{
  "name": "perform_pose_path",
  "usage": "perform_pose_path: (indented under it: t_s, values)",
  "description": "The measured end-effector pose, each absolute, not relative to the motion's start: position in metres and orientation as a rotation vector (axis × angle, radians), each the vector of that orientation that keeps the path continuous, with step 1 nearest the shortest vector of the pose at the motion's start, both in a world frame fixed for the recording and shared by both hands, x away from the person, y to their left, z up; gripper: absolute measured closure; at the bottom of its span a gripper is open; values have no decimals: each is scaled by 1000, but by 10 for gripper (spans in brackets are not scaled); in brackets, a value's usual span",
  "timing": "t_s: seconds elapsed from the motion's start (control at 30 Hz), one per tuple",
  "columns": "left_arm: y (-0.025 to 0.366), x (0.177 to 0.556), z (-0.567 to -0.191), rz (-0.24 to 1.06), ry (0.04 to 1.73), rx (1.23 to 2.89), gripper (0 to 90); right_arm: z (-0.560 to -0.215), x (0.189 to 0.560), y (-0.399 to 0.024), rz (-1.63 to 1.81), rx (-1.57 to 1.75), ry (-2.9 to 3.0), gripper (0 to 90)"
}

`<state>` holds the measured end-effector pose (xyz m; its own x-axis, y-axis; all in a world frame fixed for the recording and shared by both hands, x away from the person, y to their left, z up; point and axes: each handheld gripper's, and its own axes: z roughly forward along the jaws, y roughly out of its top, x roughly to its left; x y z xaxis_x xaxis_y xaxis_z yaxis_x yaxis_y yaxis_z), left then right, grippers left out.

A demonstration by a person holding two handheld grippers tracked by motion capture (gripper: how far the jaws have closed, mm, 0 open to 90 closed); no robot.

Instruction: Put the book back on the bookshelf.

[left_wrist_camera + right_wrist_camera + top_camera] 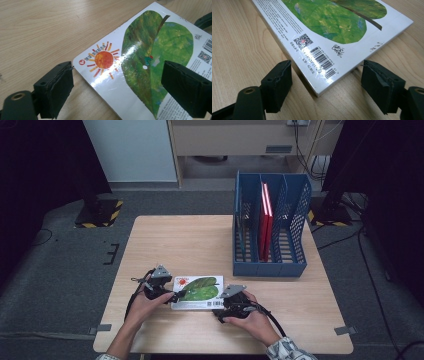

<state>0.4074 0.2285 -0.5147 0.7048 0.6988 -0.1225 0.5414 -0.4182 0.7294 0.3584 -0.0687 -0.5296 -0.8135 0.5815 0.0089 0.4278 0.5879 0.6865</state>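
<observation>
Both claws flank book (196, 292); blue rack (270, 265) beyond.

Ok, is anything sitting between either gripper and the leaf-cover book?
Nothing visible. The book lies flat on the wooden table. The left gripper stands open at its sun-printed corner, and the right gripper stands open at the barcode corner, with bare wood and the book's own edge between the jaws.

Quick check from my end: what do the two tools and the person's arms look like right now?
Both the left tool and the right tool are black, each topped by a grey three-cornered plate. Their jaws are blocky, with rough black pads. A black cable trails from the right one. A patterned sleeve covers the right arm.
</observation>
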Motion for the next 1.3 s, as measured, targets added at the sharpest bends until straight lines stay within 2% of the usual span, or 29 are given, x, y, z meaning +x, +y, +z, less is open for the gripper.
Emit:
perform_pose_path:
  t_s: [0.23,0.43,0.63,0.87,1.13,1.3]
  values:
    - [227,419,-513,258,922,2151,108,-528,357,-71,1028,826,2606,309]
    - [233,424,-511,236,957,2119,155,-526,357,-71,1015,821,2613,331]
    - [236,426,-515,222,970,2128,219,-527,357,-70,1018,821,2609,331]
    - [235,428,-518,219,972,2142,236,-527,357,-69,1021,825,2611,339]
    - [237,434,-526,194,997,2151,213,-526,357,-68,1015,819,2611,336]
    - [236,434,-526,175,977,2149,251,-526,357,-68,1013,828,2606,342]
